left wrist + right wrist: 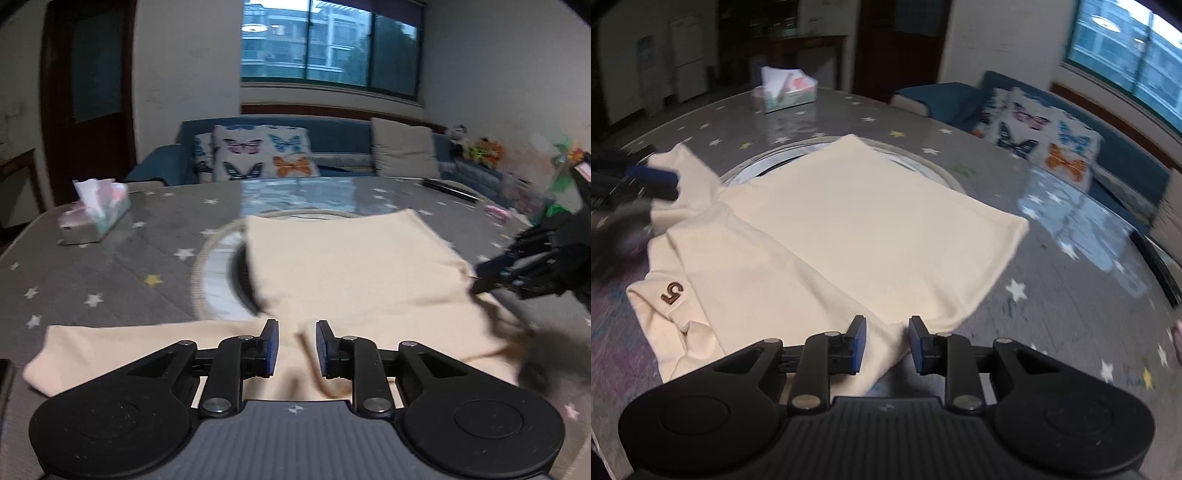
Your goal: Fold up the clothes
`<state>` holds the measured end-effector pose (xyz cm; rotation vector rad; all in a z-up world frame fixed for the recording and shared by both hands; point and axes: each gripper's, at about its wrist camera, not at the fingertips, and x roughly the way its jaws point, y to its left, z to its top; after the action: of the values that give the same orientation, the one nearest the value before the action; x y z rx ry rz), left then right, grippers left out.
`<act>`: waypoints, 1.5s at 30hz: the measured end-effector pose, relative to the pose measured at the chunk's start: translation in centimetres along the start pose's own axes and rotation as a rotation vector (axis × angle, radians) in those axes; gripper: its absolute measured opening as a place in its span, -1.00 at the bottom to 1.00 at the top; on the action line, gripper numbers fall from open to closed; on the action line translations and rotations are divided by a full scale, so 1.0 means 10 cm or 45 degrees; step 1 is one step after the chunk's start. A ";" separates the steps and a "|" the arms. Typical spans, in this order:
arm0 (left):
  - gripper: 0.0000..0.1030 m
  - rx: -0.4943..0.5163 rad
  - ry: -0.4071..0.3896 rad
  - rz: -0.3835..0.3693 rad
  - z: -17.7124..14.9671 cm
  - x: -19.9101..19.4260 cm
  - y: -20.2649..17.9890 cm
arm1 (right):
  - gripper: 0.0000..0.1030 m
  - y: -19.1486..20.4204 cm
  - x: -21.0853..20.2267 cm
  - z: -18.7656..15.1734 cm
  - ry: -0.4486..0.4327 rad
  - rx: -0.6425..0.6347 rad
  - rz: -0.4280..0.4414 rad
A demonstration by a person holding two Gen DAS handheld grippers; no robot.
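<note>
A cream T-shirt (354, 273) lies spread on the grey star-print table, its body over a round turntable. It also shows in the right wrist view (871, 229), with a brown "5" mark (671, 292) on a folded-in sleeve. My left gripper (297, 345) is open, just above the shirt's near edge by the collar, with one sleeve stretched out to its left. My right gripper (886, 341) is open over the shirt's near corner. In the left wrist view the right gripper (484, 278) is at the shirt's right edge; in the right wrist view the left gripper (661, 184) is at the far sleeve.
A tissue box (96, 216) stands at the table's far left. The round turntable (218, 269) lies under the shirt. A dark flat object (448, 188) and small items lie at the far right. A blue sofa with butterfly cushions (258, 151) stands behind the table.
</note>
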<state>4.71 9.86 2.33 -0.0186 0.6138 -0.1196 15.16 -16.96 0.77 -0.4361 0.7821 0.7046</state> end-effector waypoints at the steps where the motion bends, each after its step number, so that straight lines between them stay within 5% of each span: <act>1: -0.53 -0.017 0.007 0.015 0.01 0.03 0.06 | -0.51 -0.02 0.02 0.02 0.006 -0.026 0.025; 12: -0.53 -0.058 0.125 0.080 -0.12 0.28 0.27 | -0.38 -0.29 0.23 0.17 0.087 -0.231 0.313; 14: -0.53 -0.069 0.128 0.087 -0.11 0.29 0.27 | -0.43 -0.33 0.26 0.17 0.100 -0.235 0.364; 17: -0.53 -0.067 0.136 0.102 -0.09 0.31 0.27 | -0.77 -0.39 0.22 0.16 0.094 -0.232 0.389; 24: -0.49 -0.048 0.143 0.116 -0.08 0.33 0.26 | -0.84 -0.46 0.07 0.02 0.071 -0.193 0.345; 29: -0.53 -0.034 0.142 0.158 -0.02 0.30 0.24 | -0.69 -0.47 0.01 -0.01 0.036 -0.117 0.316; 32: -0.53 -0.022 0.077 0.084 0.06 0.14 0.12 | -0.68 -0.37 -0.12 0.00 0.002 -0.115 0.255; 37: -0.49 0.105 0.030 -0.113 0.08 -0.05 -0.15 | -0.67 -0.13 -0.19 -0.05 -0.020 -0.097 0.219; 45: -0.12 0.422 0.097 -0.067 -0.23 0.01 -0.50 | -0.53 0.25 -0.23 -0.19 -0.004 -0.078 0.269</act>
<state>2.96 4.92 0.69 0.2913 0.6637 -0.2728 11.35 -17.30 1.07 -0.4110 0.8123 0.9275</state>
